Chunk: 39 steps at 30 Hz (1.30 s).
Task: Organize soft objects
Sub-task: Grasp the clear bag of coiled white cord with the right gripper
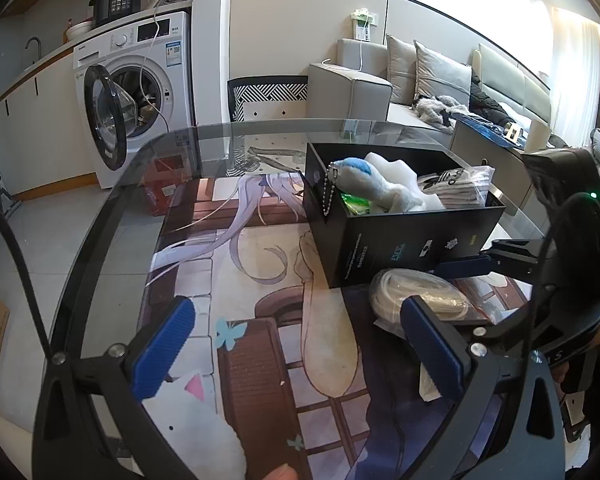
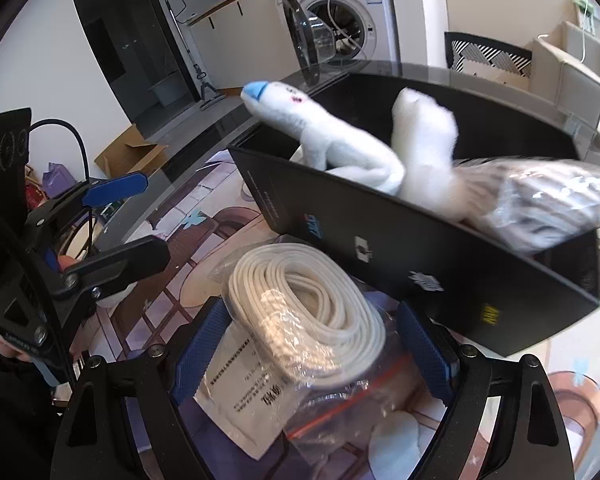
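My right gripper [image 2: 312,344] stood with its jaws apart around the bagged coil of white cord [image 2: 300,300] — the blue pads [image 2: 202,344] flanked the bag on both sides, and I could not tell whether they touched the plastic. The bag lay on the printed mat [image 1: 260,320], just in front of the black box [image 1: 412,240]. A white label [image 2: 236,380] sat inside the bag, nearest the gripper base.

My left gripper [image 1: 296,344] was spread wide with nothing between its pads, over bare mat, to the left of the cord bag. A white plush shape [image 1: 196,432] lay below its left finger; what it was I could not tell.

Box contents: a white plush toy with a blue tip [image 2: 332,140] draped over the near wall, its bead chain [image 1: 329,188] hanging down the outside corner; a bag of striped socks [image 1: 456,188] at the right end, spilling over the rim; something green [image 1: 354,202] low inside.

In the way: the box's near wall stood directly behind the cord bag, close against it.

Surroundings: glass table [image 1: 180,152], washing machine [image 1: 140,92] with door open, sofa [image 1: 380,88], a patterned chair [image 1: 268,96] and a cardboard carton [image 2: 130,156] on the floor.
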### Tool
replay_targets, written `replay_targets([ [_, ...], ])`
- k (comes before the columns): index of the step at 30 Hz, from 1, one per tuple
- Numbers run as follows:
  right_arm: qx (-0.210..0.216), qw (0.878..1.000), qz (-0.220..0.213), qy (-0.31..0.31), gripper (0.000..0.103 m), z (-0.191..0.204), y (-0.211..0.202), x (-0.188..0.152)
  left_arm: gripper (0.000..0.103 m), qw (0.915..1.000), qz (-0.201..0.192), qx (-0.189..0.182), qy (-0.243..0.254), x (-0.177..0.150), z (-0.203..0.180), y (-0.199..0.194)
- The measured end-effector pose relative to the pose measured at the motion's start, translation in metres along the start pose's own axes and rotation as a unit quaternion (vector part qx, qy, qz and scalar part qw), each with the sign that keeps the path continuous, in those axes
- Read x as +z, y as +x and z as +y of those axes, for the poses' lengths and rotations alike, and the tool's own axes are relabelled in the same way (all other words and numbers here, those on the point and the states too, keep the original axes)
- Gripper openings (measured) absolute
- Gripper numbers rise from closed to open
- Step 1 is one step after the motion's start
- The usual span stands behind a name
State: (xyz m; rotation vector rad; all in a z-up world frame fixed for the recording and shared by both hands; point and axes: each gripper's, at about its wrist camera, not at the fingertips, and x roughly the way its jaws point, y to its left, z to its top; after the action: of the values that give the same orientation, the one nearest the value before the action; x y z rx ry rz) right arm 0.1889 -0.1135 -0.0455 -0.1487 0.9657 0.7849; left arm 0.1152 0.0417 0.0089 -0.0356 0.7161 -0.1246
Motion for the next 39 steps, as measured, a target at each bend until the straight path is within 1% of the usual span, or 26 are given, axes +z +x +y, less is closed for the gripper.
replay_targets([
  [4,0.011,1.000,-0.002,0.001,0.087,0.000,0.003,0.005,0.103,1.0000,0.001,0.001,-0.001,0.000,0.000,-0.001],
  [5,0.010,1.000,-0.003,0.000,0.082,-0.001,0.002,0.005,0.103,1.0000,0.001,0.001,-0.001,0.000,0.000,-0.001],
  [6,0.007,1.000,-0.005,0.000,0.079,-0.001,0.002,0.003,0.103,1.0000,0.001,0.001,-0.001,-0.001,0.000,-0.001],
  [7,0.010,1.000,-0.006,0.001,0.077,-0.002,0.001,0.002,0.103,1.0000,0.001,0.001,-0.001,-0.001,0.000,-0.001],
  [10,0.019,1.000,-0.009,0.000,0.068,-0.002,-0.003,-0.002,0.103,1.0000,0.001,0.001,-0.001,-0.001,0.000,-0.002],
  [12,0.029,0.999,-0.013,-0.002,0.057,0.000,-0.006,-0.006,0.103,1.0000,0.002,0.001,-0.001,-0.001,0.000,-0.002],
  [15,0.033,0.999,-0.019,-0.009,0.049,0.004,-0.009,-0.010,0.103,1.0000,0.001,0.002,-0.001,0.000,-0.001,-0.002],
  [19,0.030,0.999,-0.028,-0.017,0.043,0.009,-0.015,-0.014,0.103,1.0000,0.000,0.001,0.001,0.000,-0.001,-0.003],
  [24,0.032,0.998,-0.050,-0.017,0.027,0.014,-0.033,-0.019,0.103,1.0000,-0.003,0.003,-0.001,-0.003,0.001,-0.005],
  [27,0.032,0.997,-0.069,-0.011,0.022,0.015,-0.048,-0.022,0.103,1.0000,-0.004,0.003,-0.001,-0.004,0.000,-0.007],
  [33,0.018,0.995,-0.098,-0.002,0.017,0.012,-0.081,-0.037,0.103,1.0000,-0.002,-0.004,0.002,-0.005,-0.007,-0.011],
  [39,-0.015,0.993,-0.113,0.024,0.017,0.001,-0.113,-0.063,0.103,0.9996,0.007,-0.019,0.017,-0.010,-0.024,-0.009],
])
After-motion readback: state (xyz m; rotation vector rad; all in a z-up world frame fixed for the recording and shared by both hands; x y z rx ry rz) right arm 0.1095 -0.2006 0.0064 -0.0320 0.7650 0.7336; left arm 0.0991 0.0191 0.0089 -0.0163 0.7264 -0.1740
